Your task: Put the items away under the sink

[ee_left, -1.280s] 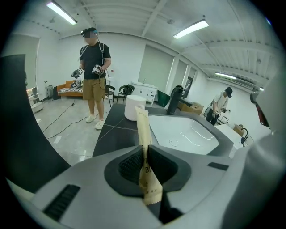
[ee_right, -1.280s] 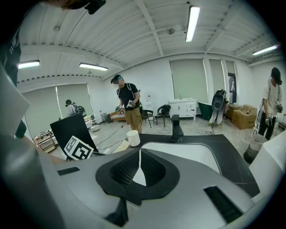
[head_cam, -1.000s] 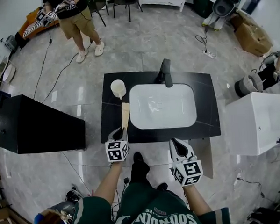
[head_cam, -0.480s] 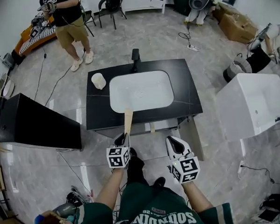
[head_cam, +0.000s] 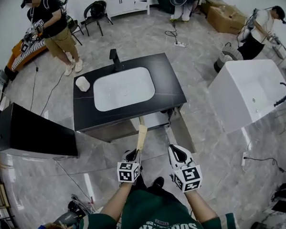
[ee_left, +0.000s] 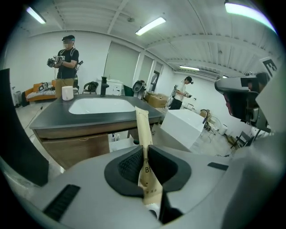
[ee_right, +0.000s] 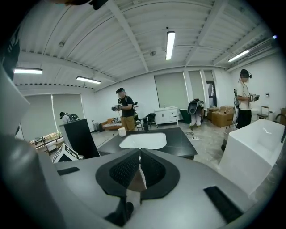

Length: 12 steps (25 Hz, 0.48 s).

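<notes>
Sink [head_cam: 124, 88] sits in black countertop [head_cam: 167, 84] on grey tiled floor [head_cam: 143, 35].

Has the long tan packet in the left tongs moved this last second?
Yes. The packet was over the black counter; now it is pulled back, clear of its front edge.

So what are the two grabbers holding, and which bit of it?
The left gripper pinches a long tan packet near one end; the rest sticks out toward the sink. The right gripper is shut, nothing sticking out.
</notes>
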### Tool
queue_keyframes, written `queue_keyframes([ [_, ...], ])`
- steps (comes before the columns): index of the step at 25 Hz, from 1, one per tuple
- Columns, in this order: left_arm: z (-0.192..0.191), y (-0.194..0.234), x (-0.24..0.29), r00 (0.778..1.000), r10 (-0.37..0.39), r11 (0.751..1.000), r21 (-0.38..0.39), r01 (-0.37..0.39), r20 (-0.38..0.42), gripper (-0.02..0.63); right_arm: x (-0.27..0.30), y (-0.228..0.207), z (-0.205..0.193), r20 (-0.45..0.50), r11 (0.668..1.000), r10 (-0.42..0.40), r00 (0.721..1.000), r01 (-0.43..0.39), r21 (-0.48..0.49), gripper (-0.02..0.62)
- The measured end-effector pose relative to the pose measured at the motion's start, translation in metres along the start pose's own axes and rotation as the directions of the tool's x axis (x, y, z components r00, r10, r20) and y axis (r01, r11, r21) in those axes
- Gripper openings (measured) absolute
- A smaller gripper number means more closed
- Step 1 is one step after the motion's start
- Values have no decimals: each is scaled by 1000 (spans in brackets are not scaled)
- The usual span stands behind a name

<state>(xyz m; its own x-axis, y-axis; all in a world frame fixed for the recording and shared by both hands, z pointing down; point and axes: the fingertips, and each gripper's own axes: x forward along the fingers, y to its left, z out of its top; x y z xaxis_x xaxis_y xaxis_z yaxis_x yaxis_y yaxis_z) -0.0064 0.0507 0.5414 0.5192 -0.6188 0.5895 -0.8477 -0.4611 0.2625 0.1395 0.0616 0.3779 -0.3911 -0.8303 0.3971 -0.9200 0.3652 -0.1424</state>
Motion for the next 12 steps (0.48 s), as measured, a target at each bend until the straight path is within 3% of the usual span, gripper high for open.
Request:
queue_keyframes([
  [6,-33,-33,45,997,-51,999,-16,51,-59,48,-10,-22,-32,-15,999,-22,1000,23,36,43],
  [10,-52,-25,97,998,-37,996,-79,33,-55,48,15,-40,-62,-33,998,-34,999,36,55,43],
  [12,-57,-15,126,999,-21,995,-100,17,-43,48,32,-48,-74,-28,999,-38,999,38,10,43],
])
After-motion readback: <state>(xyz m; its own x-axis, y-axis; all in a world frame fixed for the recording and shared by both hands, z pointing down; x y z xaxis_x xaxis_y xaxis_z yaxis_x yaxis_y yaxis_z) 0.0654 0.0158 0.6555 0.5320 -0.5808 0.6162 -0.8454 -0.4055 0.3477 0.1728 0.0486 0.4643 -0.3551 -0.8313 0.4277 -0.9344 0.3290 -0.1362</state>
